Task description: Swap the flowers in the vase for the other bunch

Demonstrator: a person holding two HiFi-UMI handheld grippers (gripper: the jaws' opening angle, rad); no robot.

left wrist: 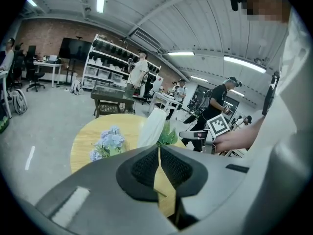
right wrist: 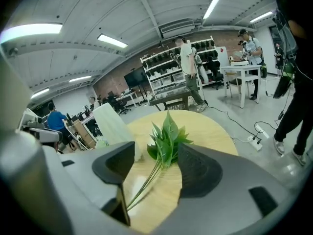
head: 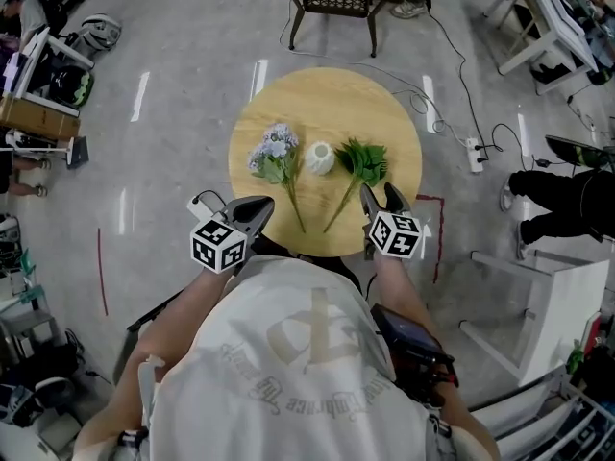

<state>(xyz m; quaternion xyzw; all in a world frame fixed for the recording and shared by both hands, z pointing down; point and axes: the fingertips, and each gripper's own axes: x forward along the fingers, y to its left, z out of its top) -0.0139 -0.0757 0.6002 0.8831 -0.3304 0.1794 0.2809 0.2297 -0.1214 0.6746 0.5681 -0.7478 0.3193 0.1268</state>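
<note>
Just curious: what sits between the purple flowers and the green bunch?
The white vase stands between the purple flowers and green bunch, clearest in the head view.

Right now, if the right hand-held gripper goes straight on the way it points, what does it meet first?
Probably the green leafy bunch on the table, its stems in line between the open jaws; depth unclear.

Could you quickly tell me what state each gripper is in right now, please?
Left gripper: closed, empty.
Right gripper: open, with the green bunch stems between its jaws, ungripped.
</note>
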